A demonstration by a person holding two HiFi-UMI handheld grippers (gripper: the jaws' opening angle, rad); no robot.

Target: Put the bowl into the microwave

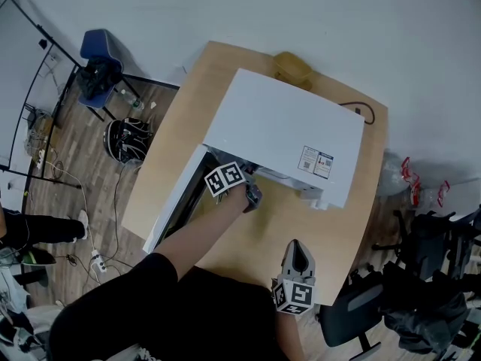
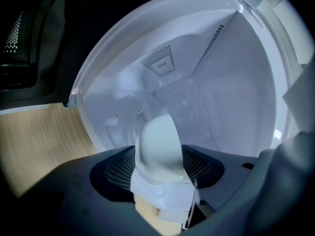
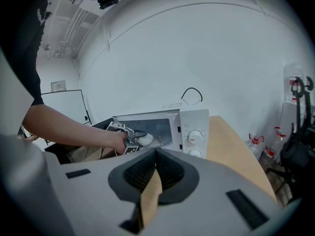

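A white microwave (image 1: 278, 134) stands on the wooden table (image 1: 331, 224) with its door (image 1: 174, 205) swung open to the left. My left gripper (image 1: 252, 195) reaches into the opening and is shut on a white bowl (image 2: 157, 141), which sits between both mesh pads. Behind the bowl lie the white cavity (image 2: 231, 77) and the glass turntable (image 2: 189, 104). In the right gripper view the bowl (image 3: 144, 139) hangs just inside the opening, over the glass plate. My right gripper (image 1: 295, 258) rests near the table's front edge, shut and empty, its jaws (image 3: 156, 154) aimed at the microwave (image 3: 194, 124).
A yellowish object (image 1: 293, 68) and a black cable (image 1: 361, 111) sit behind the microwave. Left of the table are a blue chair (image 1: 98, 59) and a black helmet-like thing (image 1: 126, 138). A dark office chair (image 1: 368, 307) stands at the front right. Two knobs (image 3: 195, 137) face me.
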